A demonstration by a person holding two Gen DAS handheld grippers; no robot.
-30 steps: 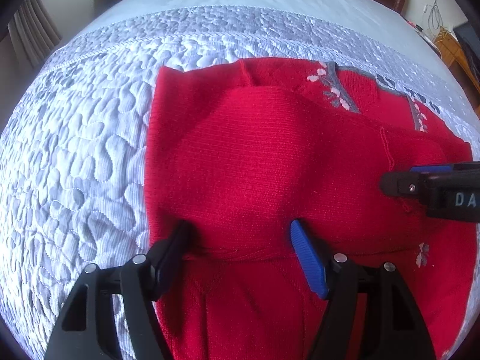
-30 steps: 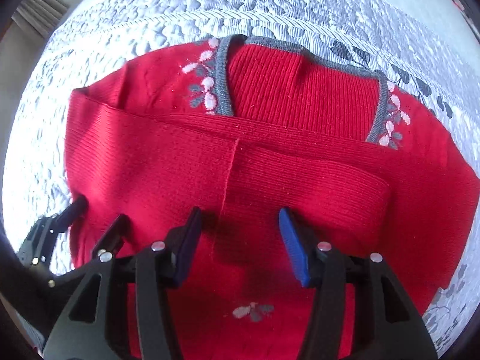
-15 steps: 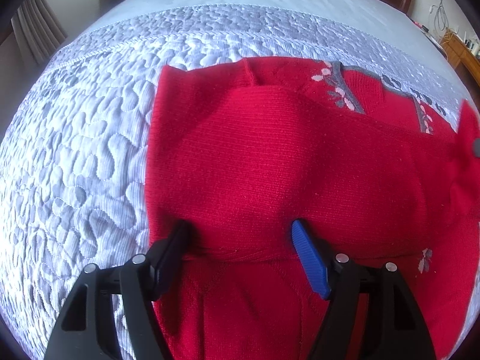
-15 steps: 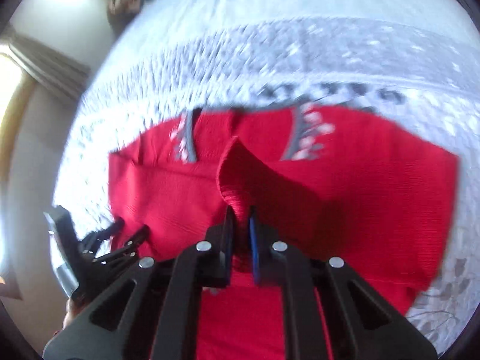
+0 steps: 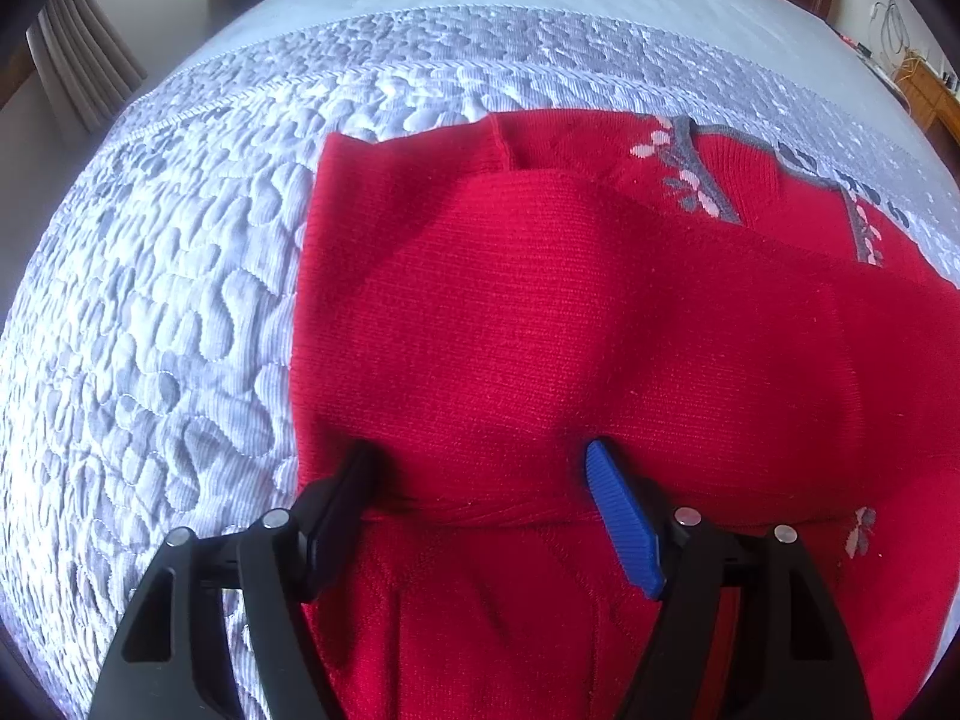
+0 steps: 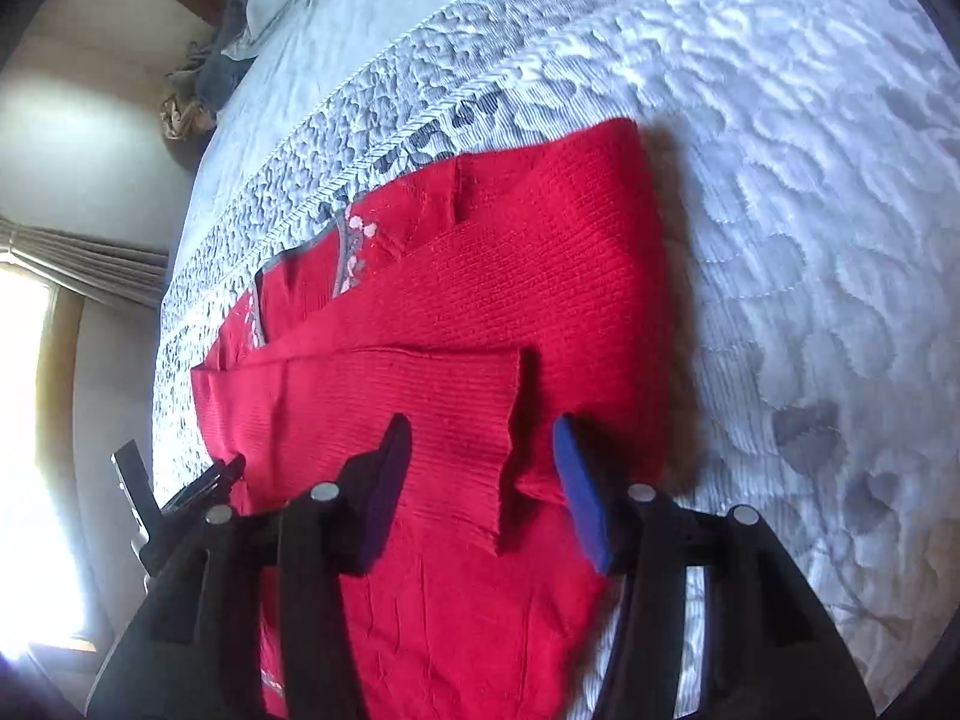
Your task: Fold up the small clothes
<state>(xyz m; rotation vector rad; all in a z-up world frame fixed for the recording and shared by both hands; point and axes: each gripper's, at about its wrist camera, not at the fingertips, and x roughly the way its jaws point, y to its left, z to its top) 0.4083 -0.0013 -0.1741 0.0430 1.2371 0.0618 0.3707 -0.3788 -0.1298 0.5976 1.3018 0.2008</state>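
Observation:
A small red knit sweater (image 5: 540, 324) with a grey floral neckline (image 5: 696, 180) lies on the quilted bedspread (image 5: 150, 300), its sleeves folded across the body. My left gripper (image 5: 480, 480) is open, its fingers resting on the sweater's left part over a sleeve fold. In the right wrist view the sweater (image 6: 480, 312) lies with a folded sleeve cuff (image 6: 486, 420) between the fingers of my right gripper (image 6: 480, 450), which is open and holds nothing. The left gripper (image 6: 198, 480) shows at the sweater's far edge in that view.
The grey-white quilted bedspread (image 6: 810, 240) spreads around the sweater on all sides. Crumpled clothes (image 6: 198, 90) lie at the head of the bed. A curtain and bright window (image 6: 36, 390) are at the left of the right wrist view.
My right gripper closed on the sleeve, lifted it and carried it across the sweater, then opened and let it go. The left gripper has stayed in place.

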